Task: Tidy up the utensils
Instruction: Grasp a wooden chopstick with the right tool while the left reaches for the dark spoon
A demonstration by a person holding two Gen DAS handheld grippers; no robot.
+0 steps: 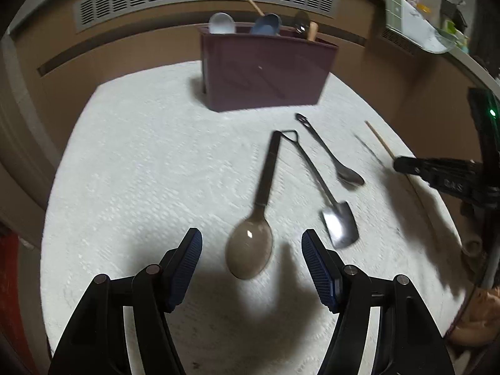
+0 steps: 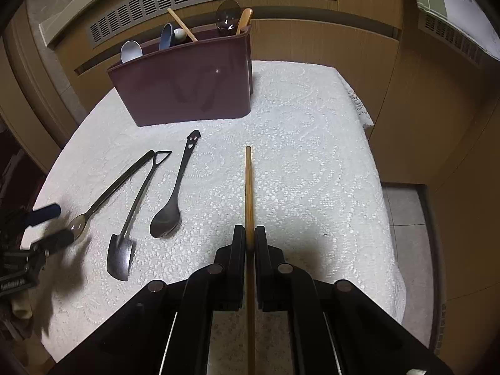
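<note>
Right wrist view: my right gripper (image 2: 249, 240) pinches a wooden stick (image 2: 248, 187) pointing ahead between its fingers, while my left gripper (image 1: 252, 251), spread, straddles the brown spoon (image 1: 250, 250); a loose pinch could let the stick pivot.

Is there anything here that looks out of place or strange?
Nothing is spilled or broken. Three utensils lie loose on the cloth, not in the holder: a clear spoon, a shovel spoon and a dark spoon. The right tongs grip a wooden stick; the left tongs are open.
</note>
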